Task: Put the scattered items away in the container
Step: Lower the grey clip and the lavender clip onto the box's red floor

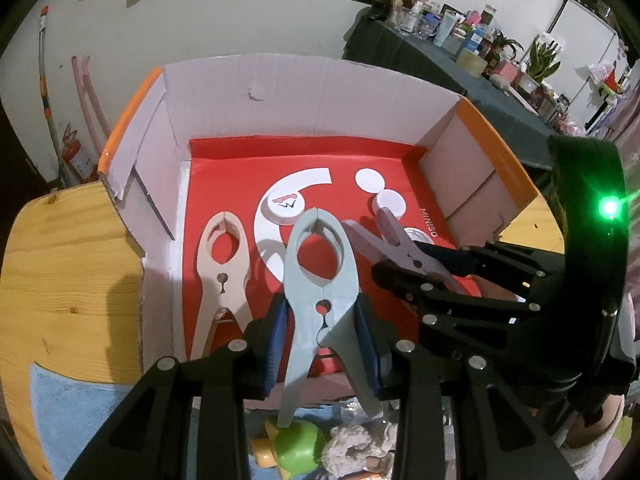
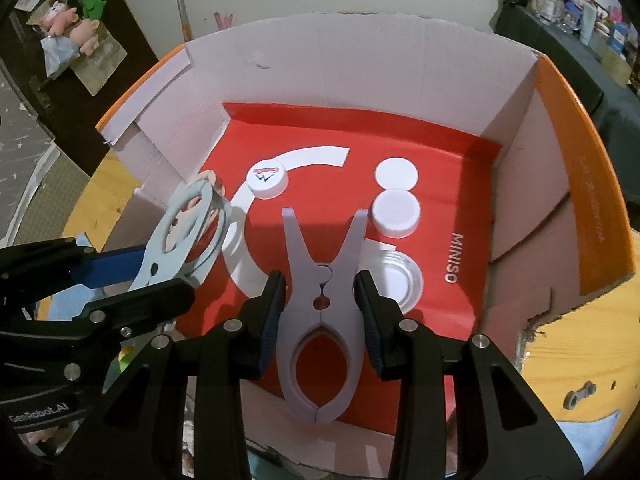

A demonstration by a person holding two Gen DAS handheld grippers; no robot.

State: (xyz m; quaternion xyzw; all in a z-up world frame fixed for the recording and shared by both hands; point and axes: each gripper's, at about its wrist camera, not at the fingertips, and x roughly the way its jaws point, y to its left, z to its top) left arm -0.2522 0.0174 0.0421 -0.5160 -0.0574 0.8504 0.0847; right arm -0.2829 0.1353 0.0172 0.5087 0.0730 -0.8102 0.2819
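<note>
My left gripper [image 1: 320,320] is shut on a pale blue clothes peg [image 1: 320,268], held over the near edge of the open cardboard box [image 1: 496,152], which has a red floor. My right gripper [image 2: 322,292] is shut on a lilac peg [image 2: 324,264] over the box floor, handles pointing away. Each view shows the other gripper: the right one [image 1: 404,260] with the lilac peg [image 1: 396,240], and the left one [image 2: 164,272] with the blue peg [image 2: 188,228]. In the box lie a beige peg [image 1: 224,264], two white caps [image 1: 286,204] [image 1: 388,202] and a clear lid [image 2: 396,276].
The box stands on a wooden table [image 1: 60,280]. A blue cloth [image 1: 68,408], a green toy [image 1: 296,448] and a fluffy white item [image 1: 356,444] lie in front of the box. A small grey link [image 2: 580,394] lies right of it. A cluttered dark table [image 1: 440,64] stands behind.
</note>
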